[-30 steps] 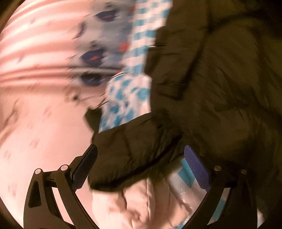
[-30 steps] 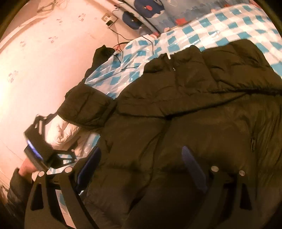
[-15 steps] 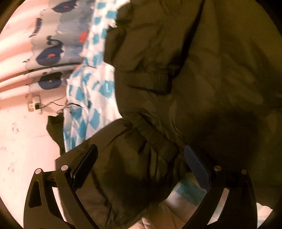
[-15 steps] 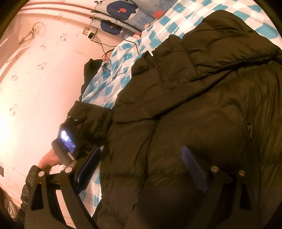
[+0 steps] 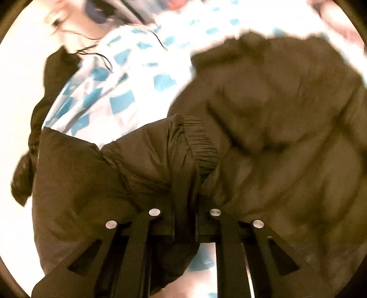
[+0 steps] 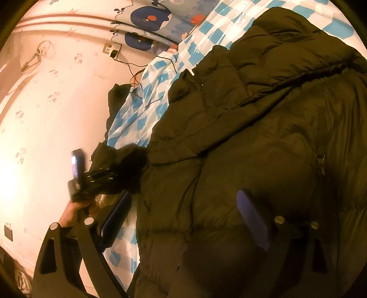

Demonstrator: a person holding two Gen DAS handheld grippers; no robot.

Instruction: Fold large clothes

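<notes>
On the bed's checkered sheet (image 6: 146,119) lies the dark puffer jacket (image 6: 263,142). Left gripper (image 5: 185,183) jaws pinch its sleeve cuff (image 5: 201,142); right gripper (image 6: 183,220) jaws hover wide. Carry sleeve across chest (keep tension, avoid bunching).

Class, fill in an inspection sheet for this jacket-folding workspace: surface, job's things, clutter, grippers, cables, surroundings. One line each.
Surface: blue-and-white checked cover, glossy and wrinkled, lying under the jacket.
Job's things: dark puffer jacket spread out over the cover; its sleeve with the ribbed cuff is bunched up at the left gripper.
Clutter: patterned pillow at the far end of the cover.
Grippers: left gripper shut on the sleeve; right gripper open above the jacket body, holding nothing.
Cables: thin dark cable running from a wall socket onto the cover.
Surroundings: pale pink wall with small prints.
</notes>
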